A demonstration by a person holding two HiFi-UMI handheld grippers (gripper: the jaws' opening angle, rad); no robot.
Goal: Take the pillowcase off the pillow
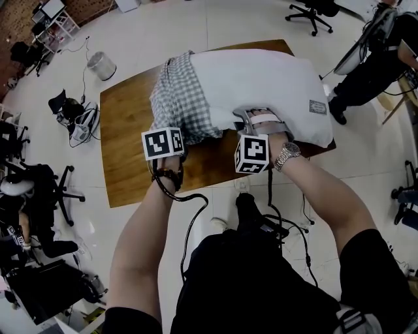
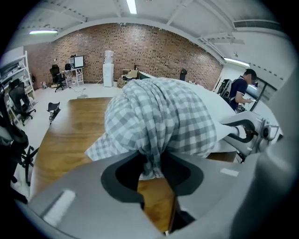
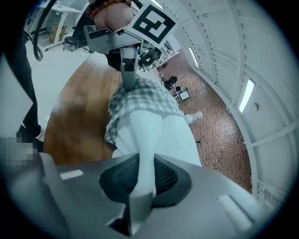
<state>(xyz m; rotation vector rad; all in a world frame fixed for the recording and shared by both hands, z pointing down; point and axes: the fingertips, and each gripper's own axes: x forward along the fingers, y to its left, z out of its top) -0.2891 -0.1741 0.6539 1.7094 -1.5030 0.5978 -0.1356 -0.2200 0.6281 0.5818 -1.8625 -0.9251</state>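
Observation:
A white pillow (image 1: 274,85) lies across the far end of the wooden table (image 1: 130,150). A grey-and-white checked pillowcase (image 1: 179,98) covers only its left end, bunched up. My left gripper (image 1: 183,142) is at the pillowcase's near edge. In the left gripper view a gathered fold of the checked pillowcase (image 2: 159,116) runs down between the jaws of the left gripper (image 2: 152,163), which is shut on it. My right gripper (image 1: 255,122) is at the pillow's near side. A pinched ridge of the bare white pillow (image 3: 154,135) sits in the right gripper (image 3: 142,179), which is shut on it.
A person (image 1: 372,72) stands beyond the table's right corner. An office chair (image 1: 313,10) is at the far side, a wire bin (image 1: 101,65) at far left. Chairs and gear (image 1: 39,189) crowd the left floor. Cables hang from both grippers toward my lap.

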